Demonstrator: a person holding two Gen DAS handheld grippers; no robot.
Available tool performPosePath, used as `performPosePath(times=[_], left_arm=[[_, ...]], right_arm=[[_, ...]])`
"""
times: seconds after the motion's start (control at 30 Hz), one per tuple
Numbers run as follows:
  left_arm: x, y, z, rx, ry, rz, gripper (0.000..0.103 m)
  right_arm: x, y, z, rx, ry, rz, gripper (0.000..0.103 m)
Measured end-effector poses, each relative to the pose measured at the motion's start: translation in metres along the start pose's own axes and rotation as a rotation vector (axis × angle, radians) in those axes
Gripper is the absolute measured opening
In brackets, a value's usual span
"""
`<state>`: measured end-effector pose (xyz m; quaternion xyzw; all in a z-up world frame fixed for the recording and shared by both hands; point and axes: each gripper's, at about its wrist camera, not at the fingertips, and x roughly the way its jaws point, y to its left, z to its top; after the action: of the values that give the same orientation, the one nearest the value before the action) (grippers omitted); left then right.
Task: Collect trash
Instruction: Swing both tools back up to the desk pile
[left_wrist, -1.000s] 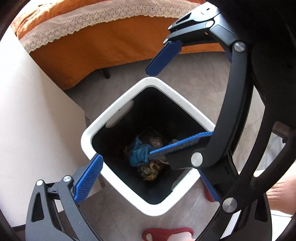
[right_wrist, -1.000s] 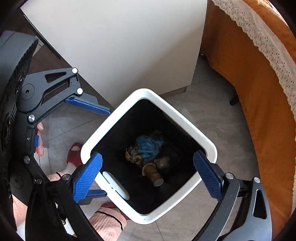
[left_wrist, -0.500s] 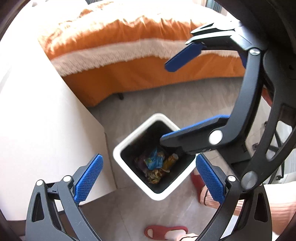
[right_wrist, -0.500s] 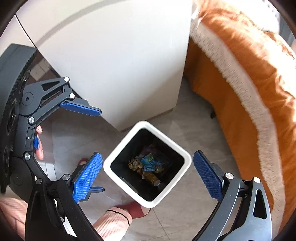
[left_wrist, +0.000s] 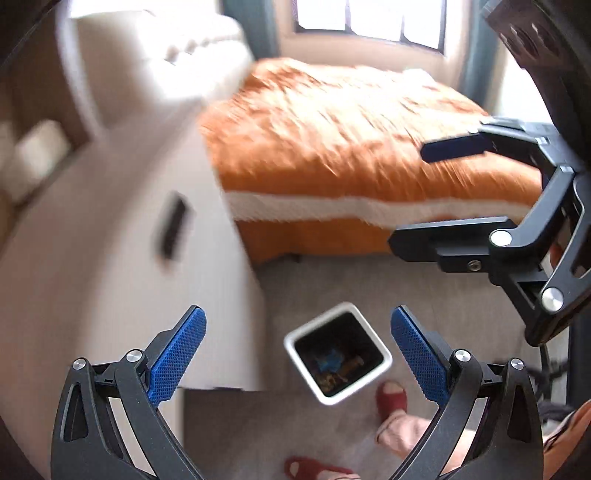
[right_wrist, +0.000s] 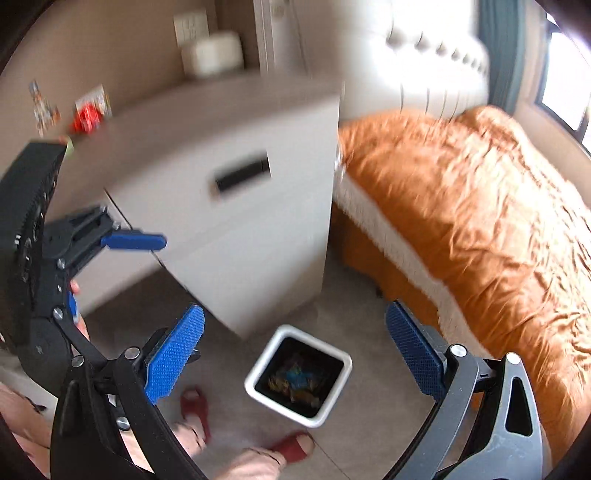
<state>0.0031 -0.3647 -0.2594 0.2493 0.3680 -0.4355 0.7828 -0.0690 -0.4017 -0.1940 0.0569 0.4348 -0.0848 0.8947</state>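
Observation:
A white square trash bin (left_wrist: 384, 354) stands on the grey floor far below; it also shows in the right wrist view (right_wrist: 255, 369). Crumpled trash (left_wrist: 332, 363) lies in its dark inside, blue and yellowish pieces (right_wrist: 295, 380). My left gripper (left_wrist: 297, 352) is open and empty, high above the bin. My right gripper (right_wrist: 295, 356) is open and empty, also high above it. Each gripper shows in the other's view, the right one (left_wrist: 443, 184) and the left one (right_wrist: 129, 254).
A white cabinet (right_wrist: 240, 206) stands left of the bin, with red and coloured small items (right_wrist: 86, 114) on its top. An orange bed (left_wrist: 351, 147) lies beyond. The person's feet in red slippers (right_wrist: 291, 446) stand beside the bin.
Both grippers have risen far above the bin, which now looks small. The view has tilted up to show the cabinet top, the bed and the window.

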Motion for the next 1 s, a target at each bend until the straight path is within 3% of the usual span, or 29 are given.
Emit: performPosePath(times=[0.17,0.43,0.63,0.8,1.0], left_arm=[[-0.072,0.053,0.009,-0.187,-0.081,0.085,0.098],[-0.163,0.152,-0.029,-0.388,-0.164,0.306,0.098],[-0.216,0.221,-0.076,-0.522,-0.185,0.458,0.098],[-0.247,0.281,-0.125,-0.638,-0.152,0.591,0.098],[-0.256,0.341,-0.17,-0.761,-0.122,0.649,0.098]], right_arm=[[-0.032,0.038,0.05,-0.008,-0.111,0.06,0.098],[-0.031,0.136,0.114,-0.126,-0.216,0.203,0.098],[-0.016,0.222,0.147,-0.22,-0.23,0.284,0.098],[0.003,0.282,0.171,-0.272,-0.215,0.326,0.098],[0.031,0.348,0.19,-0.337,-0.186,0.339,0.098]])
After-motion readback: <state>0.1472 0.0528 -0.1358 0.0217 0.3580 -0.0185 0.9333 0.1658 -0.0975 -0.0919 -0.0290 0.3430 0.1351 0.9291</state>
